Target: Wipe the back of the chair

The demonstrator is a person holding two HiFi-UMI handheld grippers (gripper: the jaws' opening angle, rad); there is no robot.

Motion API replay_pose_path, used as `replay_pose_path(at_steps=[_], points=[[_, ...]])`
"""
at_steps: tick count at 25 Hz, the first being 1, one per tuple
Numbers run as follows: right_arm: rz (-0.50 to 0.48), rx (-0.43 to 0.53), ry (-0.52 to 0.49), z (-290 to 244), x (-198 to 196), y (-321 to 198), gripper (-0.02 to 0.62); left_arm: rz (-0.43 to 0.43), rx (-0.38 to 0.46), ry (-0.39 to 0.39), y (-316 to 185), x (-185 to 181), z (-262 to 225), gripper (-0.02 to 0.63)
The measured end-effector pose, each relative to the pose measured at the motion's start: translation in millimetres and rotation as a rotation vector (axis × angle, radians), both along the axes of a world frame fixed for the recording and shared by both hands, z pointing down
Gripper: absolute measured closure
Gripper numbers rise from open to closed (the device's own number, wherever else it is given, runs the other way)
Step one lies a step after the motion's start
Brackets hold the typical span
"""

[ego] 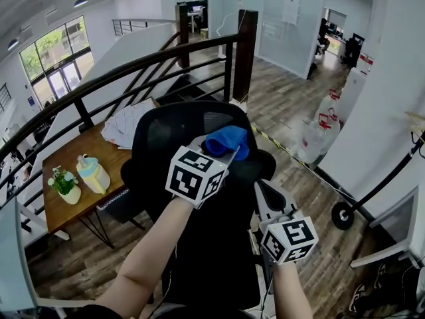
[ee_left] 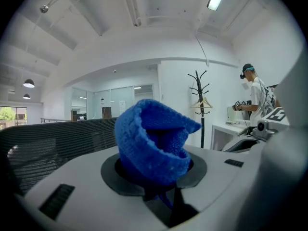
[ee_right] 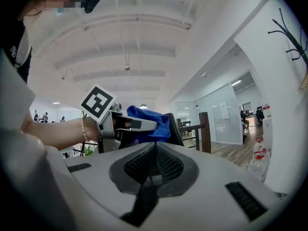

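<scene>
- Our left tongs pinch a bunched blue cloth; in the left gripper view the cloth fills the space between the jaws.
- We see the cloth at the top edge of the black mesh chair's back; we cannot tell whether it presses on the mesh.
- Our right tongs sit lower and to the right, close to the chair back, with the jaws pressed together on nothing.
- From the right tongs we look toward the left tongs, the cloth and the chair behind it.
- Left of the chair stands a wooden surface with a potted plant, and a dark railing runs behind it.
</scene>
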State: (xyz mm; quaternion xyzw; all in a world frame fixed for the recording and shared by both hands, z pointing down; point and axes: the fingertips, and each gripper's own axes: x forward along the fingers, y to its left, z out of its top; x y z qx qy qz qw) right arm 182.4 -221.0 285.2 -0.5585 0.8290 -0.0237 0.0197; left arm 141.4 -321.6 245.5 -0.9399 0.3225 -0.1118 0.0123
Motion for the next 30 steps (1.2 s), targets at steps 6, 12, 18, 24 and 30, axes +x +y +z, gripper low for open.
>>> replay_pose_path(at_steps=[6, 12, 18, 24, 30], points=[[-0.015, -0.004, 0.001, 1, -10, -5, 0.566, -0.029, -0.009, -0.01, -9, -12, 1, 0.486], [-0.035, 0.001, -0.001, -2, -22, -11, 0.566, -0.069, 0.005, -0.042, -12, -31, 4, 0.486], [-0.076, -0.005, -0.001, 0, -43, -16, 0.566, -0.124, -0.013, -0.051, -19, -62, 6, 0.486], [-0.125, -0.014, -0.002, 7, -66, -19, 0.566, -0.175, -0.024, -0.051, -22, -93, 9, 0.486], [-0.167, -0.02, -0.009, 7, -88, -24, 0.566, -0.248, -0.036, -0.022, -24, -131, 9, 0.486]])
